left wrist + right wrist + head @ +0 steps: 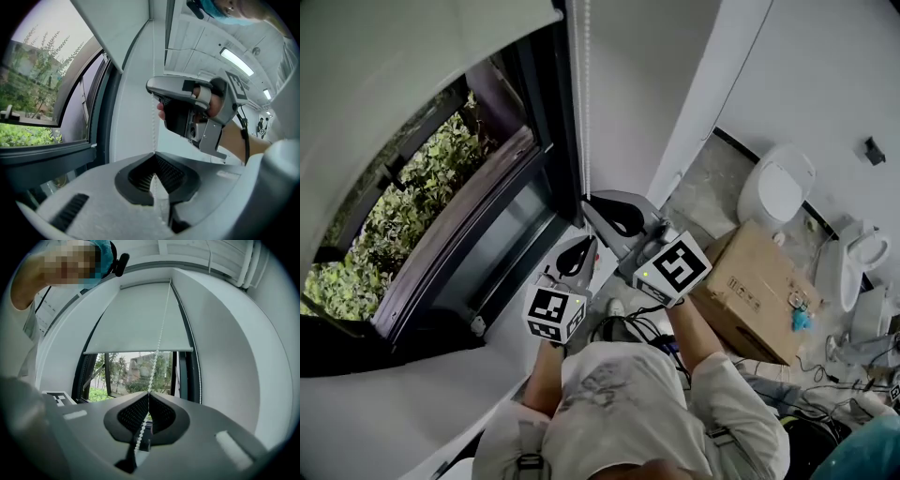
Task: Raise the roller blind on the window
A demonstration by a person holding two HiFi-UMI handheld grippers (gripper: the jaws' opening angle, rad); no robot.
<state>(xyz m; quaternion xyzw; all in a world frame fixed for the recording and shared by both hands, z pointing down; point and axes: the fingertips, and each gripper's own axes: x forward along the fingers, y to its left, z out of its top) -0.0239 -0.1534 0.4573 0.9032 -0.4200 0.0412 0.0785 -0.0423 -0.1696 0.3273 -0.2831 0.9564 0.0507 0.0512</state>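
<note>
The white roller blind covers the upper part of the window, its bottom bar above the green view outside. Its white bead chain hangs down the window's right side. My right gripper is shut on the chain, which runs between its ribbed pads. In the head view the right gripper grips the chain higher up, and the left gripper sits just below it. The left gripper is also shut on the bead chain, with the right gripper right above.
The dark window frame and white sill lie to the left. On the floor to the right are a cardboard box, a white toilet, further white fixtures and cables.
</note>
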